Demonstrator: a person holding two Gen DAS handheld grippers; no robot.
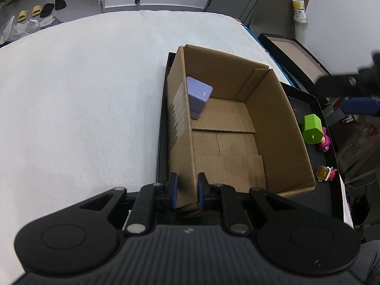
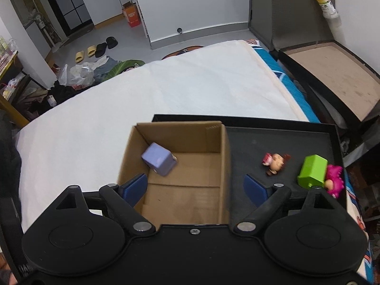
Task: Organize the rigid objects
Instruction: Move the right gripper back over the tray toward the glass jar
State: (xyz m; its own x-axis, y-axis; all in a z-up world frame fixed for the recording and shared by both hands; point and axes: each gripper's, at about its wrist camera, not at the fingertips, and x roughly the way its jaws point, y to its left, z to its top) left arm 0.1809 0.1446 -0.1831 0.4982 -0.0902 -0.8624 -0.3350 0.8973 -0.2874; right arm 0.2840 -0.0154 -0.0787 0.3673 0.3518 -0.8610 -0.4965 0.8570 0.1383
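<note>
The left gripper has its blue pads pinched on the near wall of the cardboard box, one pad outside and one inside. The right gripper hangs above the same box with its pads spread wide and nothing between them.

Inside the box, a lilac block leans against the left wall in the far corner; the right wrist view shows it tilted. The box sits in a shallow black tray on a white bed.

Beside the box, on the tray floor, a green block lies on its side, touching a pink toy figure. A small tan-and-pink figure lies apart from them, nearer the box.

On a ledge by the wall stands a yellow-and-white cup; its print is too blurred to read. An orange carton on the floor bears white lettering I can't make out. Yellow and black slippers lie on the floor.
</note>
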